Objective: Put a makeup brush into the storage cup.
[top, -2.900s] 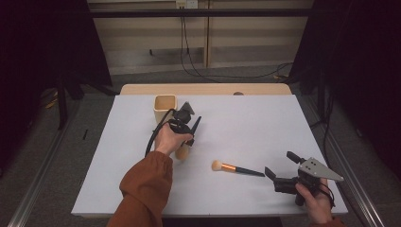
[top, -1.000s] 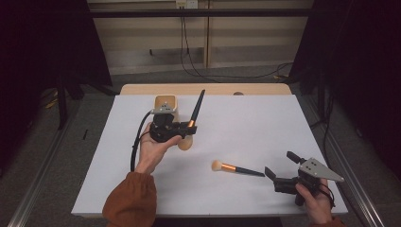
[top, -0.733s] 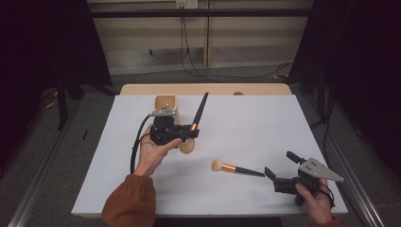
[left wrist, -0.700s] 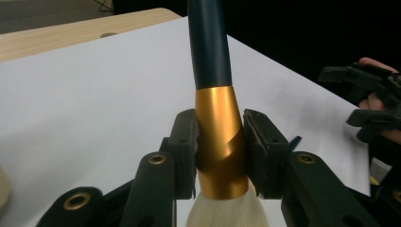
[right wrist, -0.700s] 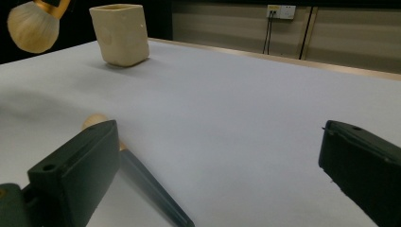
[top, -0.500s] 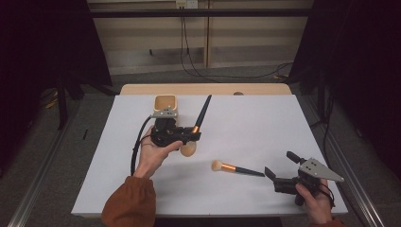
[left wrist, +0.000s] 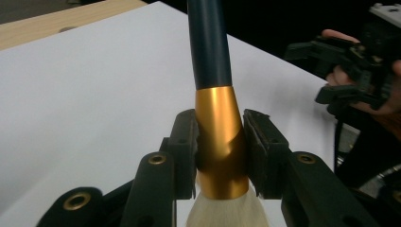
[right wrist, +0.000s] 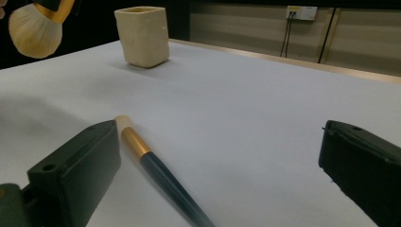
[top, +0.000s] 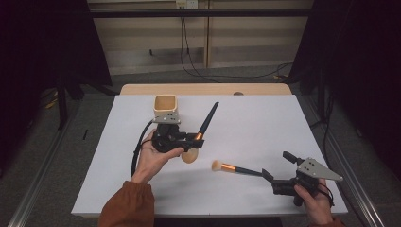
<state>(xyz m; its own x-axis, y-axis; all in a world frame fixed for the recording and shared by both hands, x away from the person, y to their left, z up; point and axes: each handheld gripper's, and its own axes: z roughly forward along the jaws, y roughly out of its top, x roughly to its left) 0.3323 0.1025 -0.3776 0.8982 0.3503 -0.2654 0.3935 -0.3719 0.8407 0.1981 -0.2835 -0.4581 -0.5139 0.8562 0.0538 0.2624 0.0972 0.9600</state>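
Observation:
My left gripper [top: 196, 138] is shut on the gold ferrule of a large makeup brush [top: 208, 119], lifted above the white table; its dark handle points up and away, its pale bristle head [top: 190, 156] hangs below. In the left gripper view both pads clamp the gold ferrule [left wrist: 221, 137]. A smaller brush [top: 234, 168] with a gold band and dark handle lies flat on the table, between the hands. My right gripper [top: 274, 176] rests open near the front right edge, its jaws either side of that brush's handle [right wrist: 161, 177] without touching. A cream square cup [top: 166, 105] stands upright at the back left.
A white sheet [top: 265, 118] covers the wooden table, whose bare strip [top: 203, 89] shows at the far edge. Dark curtains and floor rails flank both sides. The cup [right wrist: 142, 35] stands behind the raised brush head [right wrist: 34, 28] in the right gripper view.
My left gripper carried the big brush a little to the right and toward the front, and the handle tilted further right. The right gripper and small brush stayed put.

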